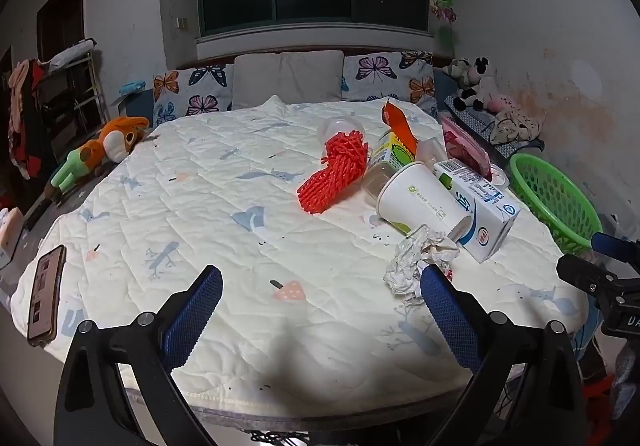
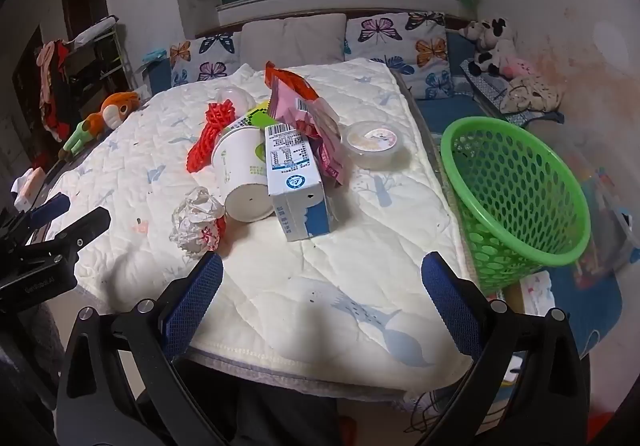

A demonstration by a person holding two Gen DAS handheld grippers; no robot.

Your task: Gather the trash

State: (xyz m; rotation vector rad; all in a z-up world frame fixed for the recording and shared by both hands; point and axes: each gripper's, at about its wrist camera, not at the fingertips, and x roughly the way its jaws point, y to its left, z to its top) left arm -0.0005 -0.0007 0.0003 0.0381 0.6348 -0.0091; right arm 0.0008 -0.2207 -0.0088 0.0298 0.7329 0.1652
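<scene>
Trash lies in a heap on the quilt-covered table point(image 1: 240, 230): a crumpled paper ball point(image 1: 416, 262) point(image 2: 196, 220), a tipped white paper cup point(image 1: 420, 206) point(image 2: 242, 176), a blue-and-white milk carton point(image 1: 480, 210) point(image 2: 298, 186), an orange foam net point(image 1: 336, 174) point(image 2: 210, 136), a pink snack wrapper point(image 2: 316, 118) and a lidded plastic tub point(image 2: 374, 144). A green mesh basket point(image 2: 516, 198) point(image 1: 556, 202) stands off the table's right edge. My left gripper point(image 1: 322, 306) is open over bare quilt, its right finger just before the paper ball. My right gripper point(image 2: 322, 294) is open, nothing between its fingers.
A phone point(image 1: 46, 294) lies near the table's left edge. A stuffed toy point(image 1: 108, 146) sits at the far left. Butterfly pillows point(image 1: 388, 78) and plush animals point(image 2: 496, 46) line the back. Each gripper shows at the side of the other's view.
</scene>
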